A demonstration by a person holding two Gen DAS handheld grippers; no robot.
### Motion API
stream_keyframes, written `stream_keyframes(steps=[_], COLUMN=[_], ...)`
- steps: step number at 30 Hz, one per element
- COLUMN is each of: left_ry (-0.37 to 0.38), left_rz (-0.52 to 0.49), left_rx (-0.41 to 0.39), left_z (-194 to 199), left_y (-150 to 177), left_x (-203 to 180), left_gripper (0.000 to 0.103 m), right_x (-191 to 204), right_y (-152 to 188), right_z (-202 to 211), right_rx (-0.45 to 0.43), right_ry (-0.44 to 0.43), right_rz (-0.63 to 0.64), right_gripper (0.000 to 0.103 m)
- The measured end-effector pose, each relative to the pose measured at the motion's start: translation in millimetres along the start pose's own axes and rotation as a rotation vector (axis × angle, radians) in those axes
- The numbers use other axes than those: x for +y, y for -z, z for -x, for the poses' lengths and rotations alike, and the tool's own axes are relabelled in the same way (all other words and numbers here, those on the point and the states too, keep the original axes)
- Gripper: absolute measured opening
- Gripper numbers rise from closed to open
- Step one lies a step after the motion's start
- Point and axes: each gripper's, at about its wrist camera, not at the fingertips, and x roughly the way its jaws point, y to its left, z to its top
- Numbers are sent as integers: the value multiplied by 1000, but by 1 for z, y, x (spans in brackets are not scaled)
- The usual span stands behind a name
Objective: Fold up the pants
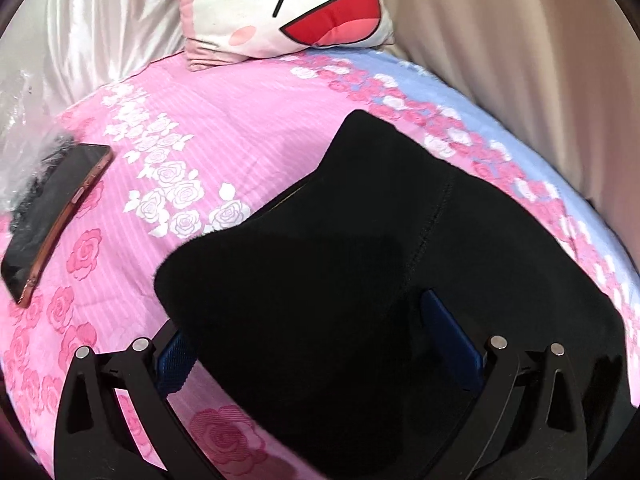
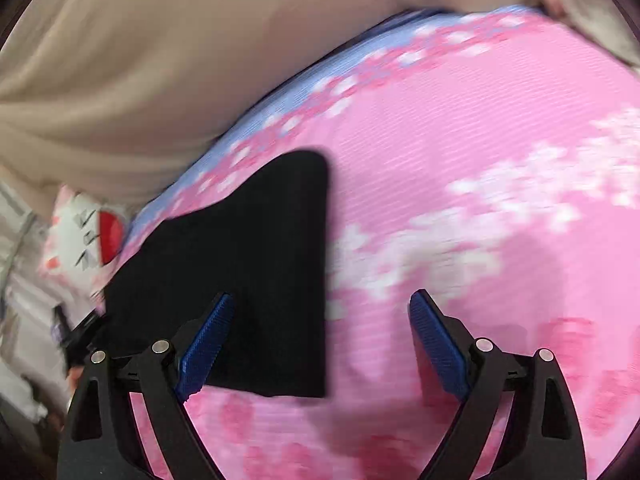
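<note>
- My left tool [image 1: 320,344]: its 2 blue pads [image 1: 452,340] stand spread, with a fold of the black pants [image 1: 360,240] draped between and over them; the left pad is half hidden under the cloth. The pads do not visibly press on the fabric.
- My right tool [image 2: 320,344]: fingers spread wide, nothing clamped. Its left pad [image 2: 208,344] lies over the edge of the pants [image 2: 240,280]; its right pad hangs above bare bedspread. This view is motion-blurred.
- Pants: folded into a compact dark bundle, lying on the pink rose-print bed [image 1: 224,128], near its blue-edged side.
- Pillow [image 1: 288,4]: cartoon face, propped at the head of the bed, well apart from the pants.
- Phone [image 1: 52,220]: dark screen, lying on the bed to the left, apart from the pants, beside clear plastic wrap [image 1: 16,128].
</note>
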Motion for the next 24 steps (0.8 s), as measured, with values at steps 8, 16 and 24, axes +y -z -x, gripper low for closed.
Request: stream_keyframes(steps=[8,16,24], left_ry=[9,165,138], left_rz=[34,0,-121], left_rx=[22,157,143], left_z=[11,45,48], left_y=[1,26,62], left_x=[-7,-5,-33], left_gripper=[39,27,86], right_x=[35,-2,-62], right_y=[-3,-13,5], right_z=[-15,69,62], right_rx=[29,-59,-33], right_ry=[-76,42,135], right_rz=[104,155,11], right_gripper=[23,16,40])
